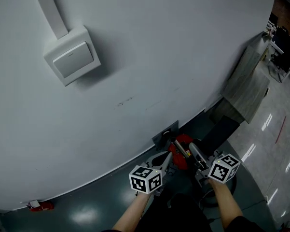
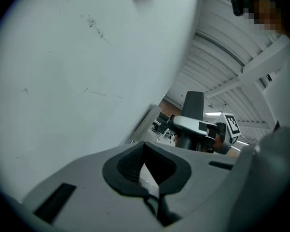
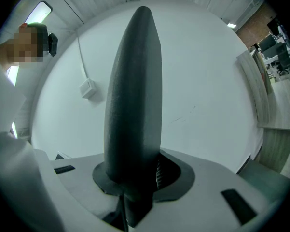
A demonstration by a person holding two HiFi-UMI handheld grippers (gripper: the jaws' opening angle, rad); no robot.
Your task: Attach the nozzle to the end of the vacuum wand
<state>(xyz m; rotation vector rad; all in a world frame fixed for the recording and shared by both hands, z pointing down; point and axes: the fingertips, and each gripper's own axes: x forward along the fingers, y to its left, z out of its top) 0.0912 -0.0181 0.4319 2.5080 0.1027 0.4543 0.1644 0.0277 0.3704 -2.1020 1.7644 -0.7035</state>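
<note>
Nozzle [image 3: 132, 95] in right gripper [image 3: 135, 180] (wall [image 3: 207, 81] behind)

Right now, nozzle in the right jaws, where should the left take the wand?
Probably the wand on its pale tube, where it shows against the red body, from its left with the left gripper. It is slim and lies between the grippers; the right gripper holds the nozzle on its other side. Open the shut left jaws first.

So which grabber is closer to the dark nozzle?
Right. The right gripper is clamped on the nozzle, which sticks out from between its jaws. The left gripper is shut and empty, off to the side and not touching the nozzle.
</note>
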